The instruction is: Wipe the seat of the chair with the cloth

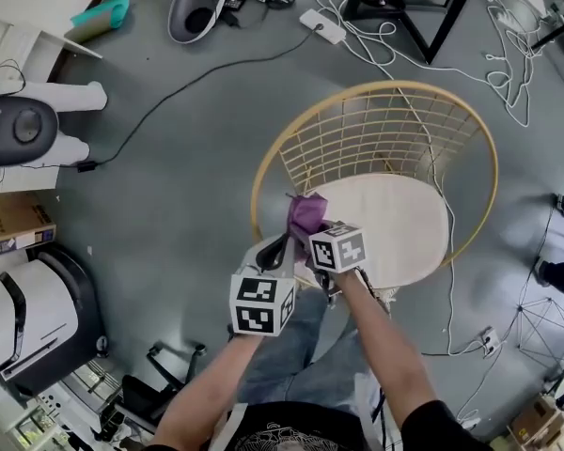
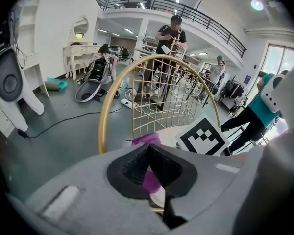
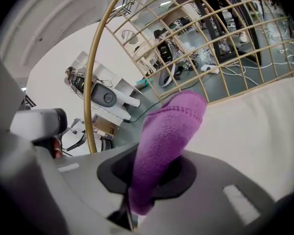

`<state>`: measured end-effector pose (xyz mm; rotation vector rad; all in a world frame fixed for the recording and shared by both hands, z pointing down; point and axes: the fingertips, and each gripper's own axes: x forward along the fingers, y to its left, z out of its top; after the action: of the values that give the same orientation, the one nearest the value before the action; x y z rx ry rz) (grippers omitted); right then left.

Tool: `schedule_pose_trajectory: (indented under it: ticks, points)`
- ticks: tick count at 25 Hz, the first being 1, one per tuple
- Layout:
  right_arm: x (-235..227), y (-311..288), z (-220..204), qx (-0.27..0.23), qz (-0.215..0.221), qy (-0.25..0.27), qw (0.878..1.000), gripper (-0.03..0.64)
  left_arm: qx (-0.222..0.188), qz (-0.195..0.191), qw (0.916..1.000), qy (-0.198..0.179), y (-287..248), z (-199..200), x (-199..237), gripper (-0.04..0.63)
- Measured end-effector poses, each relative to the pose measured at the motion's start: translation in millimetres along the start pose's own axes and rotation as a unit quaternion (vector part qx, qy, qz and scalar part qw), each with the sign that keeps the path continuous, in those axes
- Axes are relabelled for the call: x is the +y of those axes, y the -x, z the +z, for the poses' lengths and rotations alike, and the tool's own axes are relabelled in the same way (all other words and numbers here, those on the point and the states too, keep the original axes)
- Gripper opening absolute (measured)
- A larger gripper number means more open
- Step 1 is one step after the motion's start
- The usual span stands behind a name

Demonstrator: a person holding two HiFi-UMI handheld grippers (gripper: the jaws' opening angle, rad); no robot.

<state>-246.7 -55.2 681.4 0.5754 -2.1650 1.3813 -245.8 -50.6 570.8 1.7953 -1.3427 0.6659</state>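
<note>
Cloth (image 3: 171, 131): purple, knitted, with a ribbed weave, bunched into a thick fold. It is pinched in the right gripper (image 3: 147, 175), whose jaws are closed on its lower end. From there it rises out past the tips and bends over at the top.

Second hold: the left gripper (image 2: 149, 173) has its jaws together on a narrow strip of the same cloth (image 2: 147, 139). A small purple tuft shows just beyond its tips.

Position, head view: the cloth (image 1: 305, 214) hangs just ahead of the two grippers, which sit side by side. The left gripper (image 1: 274, 252) is low at the cloth's near side. The right gripper (image 1: 312, 242) is directly under the cloth, and its marker cube touches the cloth's bottom edge.

Seat (image 1: 404, 228): cream, round and padded, directly ahead of and below the right gripper's jaws. The cloth is over its near left edge.

Chair frame (image 1: 376, 87): a gold hoop with a wire-grid back, curving round the far side of the seat beyond both grippers.

Floor (image 1: 188, 158): grey. White cables (image 1: 508, 73) lie well beyond the chair.
</note>
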Motion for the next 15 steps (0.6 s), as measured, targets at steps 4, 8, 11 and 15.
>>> schedule_pose_trajectory:
  ticks: [4, 8, 11, 15]
  points:
    - [-6.6, 3.2, 7.5, -0.02, 0.012, -0.029, 0.999, 0.064, 0.006, -0.002, 0.9999, -0.01, -3.7, 0.0, -4.5, -0.006]
    - [-22.5, 12.0, 18.4, -0.048, 0.009, -0.067, 0.997, 0.064, 0.012, -0.003, 0.9998, -0.016, -8.6, -0.9, -9.7, -0.006]
    - [-34.8, 16.0, 24.6, -0.06, 0.01, -0.089, 0.994, 0.064, 0.019, -0.002, 0.9997, -0.017, -15.6, -3.7, -14.2, -0.005]
    - [-53.9, 24.4, 34.5, -0.073, -0.006, -0.096, 0.993, 0.064, 0.024, -0.006, 0.9995, -0.021, -24.1, -3.8, -22.7, -0.006]
